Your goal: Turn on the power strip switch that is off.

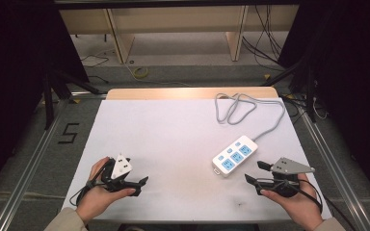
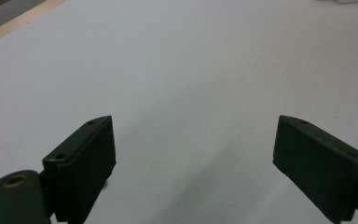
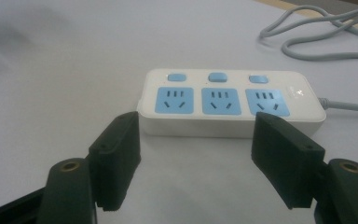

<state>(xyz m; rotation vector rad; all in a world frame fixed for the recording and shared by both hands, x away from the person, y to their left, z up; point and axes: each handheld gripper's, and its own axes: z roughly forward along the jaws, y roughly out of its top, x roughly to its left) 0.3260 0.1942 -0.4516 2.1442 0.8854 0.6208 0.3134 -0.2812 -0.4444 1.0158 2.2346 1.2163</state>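
Note:
A white power strip (image 1: 234, 155) with three blue sockets and blue switches lies on the white table (image 1: 173, 139), right of centre. Its grey cord (image 1: 243, 108) runs back in loops toward the far edge. My right gripper (image 1: 254, 173) hovers just in front of the strip, open, with nothing between its jaws. In the right gripper view the power strip (image 3: 228, 102) lies flat just beyond the gripper (image 3: 196, 140), and the cord (image 3: 321, 35) curls at the upper right. My left gripper (image 1: 137, 175) is held near the front left, open and empty. The left gripper (image 2: 193, 149) faces bare tabletop.
The table's wooden far edge (image 1: 188, 93) shows beyond the white sheet. Metal frame rails (image 1: 33, 159) run along both sides. Cables (image 1: 265, 38) lie on the floor behind, near wooden furniture legs (image 1: 118, 43).

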